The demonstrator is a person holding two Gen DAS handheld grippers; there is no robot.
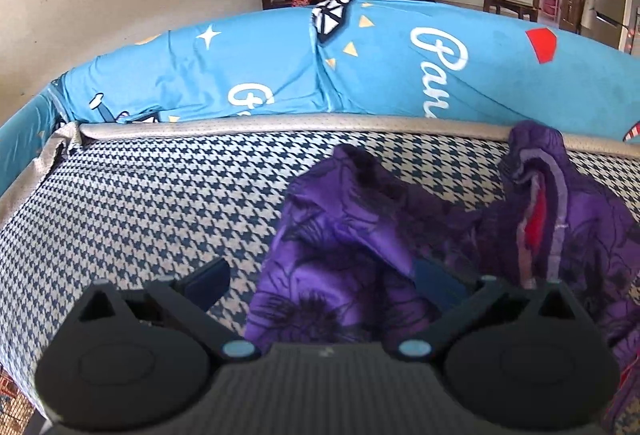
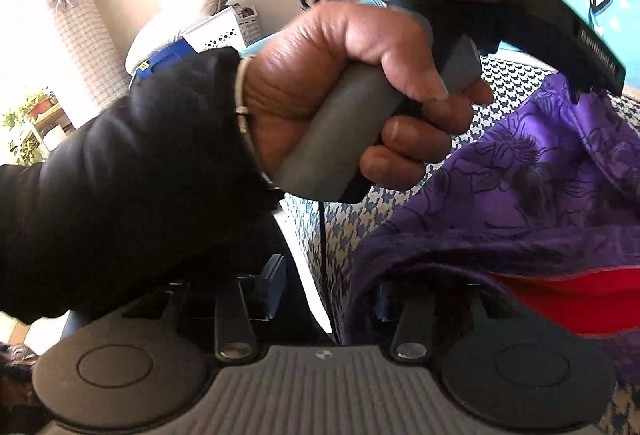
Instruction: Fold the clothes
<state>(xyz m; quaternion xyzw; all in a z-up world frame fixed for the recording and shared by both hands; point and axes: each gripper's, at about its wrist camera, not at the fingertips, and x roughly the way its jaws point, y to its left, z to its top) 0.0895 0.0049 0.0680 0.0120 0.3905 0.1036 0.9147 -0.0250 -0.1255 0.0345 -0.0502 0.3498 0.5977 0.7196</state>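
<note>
While both tools, left tool (image 1: 320,285) and right tool (image 2: 328,283), stand open around the rumpled purple garment (image 1: 360,235), pinching several bunched layers could spoil the fold.

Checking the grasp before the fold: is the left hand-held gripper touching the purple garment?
Touching. In the left wrist view the purple garment lies between the open fingers of the left hand-held gripper, covering its right finger.

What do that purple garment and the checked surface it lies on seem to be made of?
The purple garment looks like thin, smooth woven cloth, perhaps satin or polyester: it has a soft sheen, drapes in loose folds and carries a dark printed floral pattern, with a red lining showing. The houndstooth mattress cover looks like a matte, sturdier woven textile, stretched flat, edged with pale perforated piping that may be faux leather.
</note>
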